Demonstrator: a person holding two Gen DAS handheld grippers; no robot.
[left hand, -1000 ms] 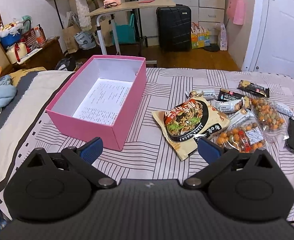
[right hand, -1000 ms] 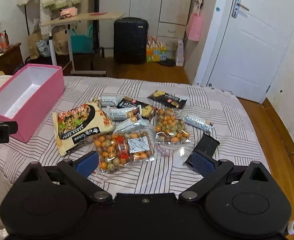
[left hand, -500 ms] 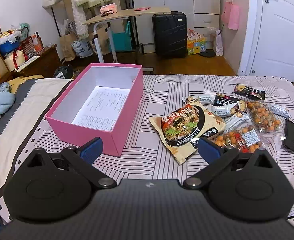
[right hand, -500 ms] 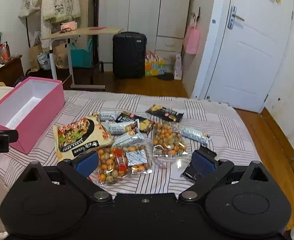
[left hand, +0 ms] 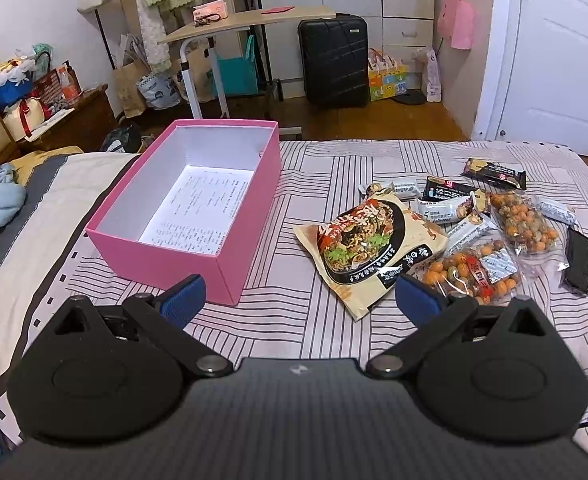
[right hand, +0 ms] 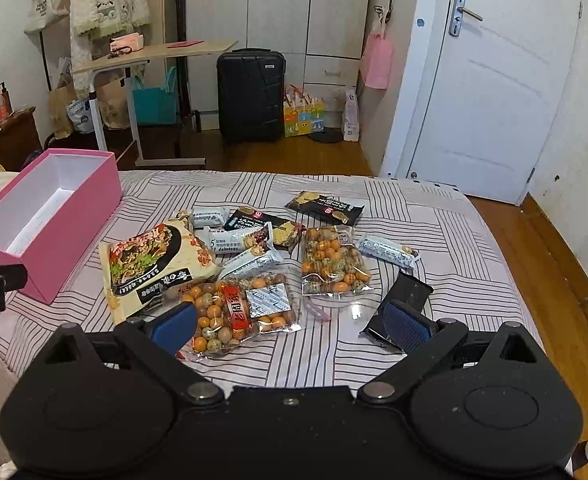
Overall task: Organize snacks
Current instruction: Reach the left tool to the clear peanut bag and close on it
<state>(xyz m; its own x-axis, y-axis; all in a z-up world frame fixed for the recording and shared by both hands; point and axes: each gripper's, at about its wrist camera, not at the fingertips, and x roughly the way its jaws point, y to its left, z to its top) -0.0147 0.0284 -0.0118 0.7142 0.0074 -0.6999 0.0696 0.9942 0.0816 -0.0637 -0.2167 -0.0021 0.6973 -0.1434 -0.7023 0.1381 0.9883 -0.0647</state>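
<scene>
Blue pads of the left tool [left hand: 298,294] stand wide apart, gripping nothing, above the striped bed cover [left hand: 294,332]. Just beyond its left pad is the near corner of the pink box [left hand: 250,240], open-topped, with a printed sheet on its floor. Beyond its right pad, slightly right of centre, lies the large noodle packet [left hand: 367,246], and right of that the near bag of coated nuts [left hand: 473,270].

Pads of the right tool [right hand: 290,326] are likewise spread, with nothing between them. The near nut bag [right hand: 246,308] lies just past its left pad, and a black wrapper [right hand: 407,292] sits just behind its right pad. Farther off are a second nut bag [right hand: 331,262], a white bar [right hand: 387,250] to its right, and dark cracker packs [right hand: 323,208] at the far edge of the pile. The noodle packet lies to the left, and the pink box at far left, well apart from this tool. All the snacks lie on the bed, outside the box.
</scene>
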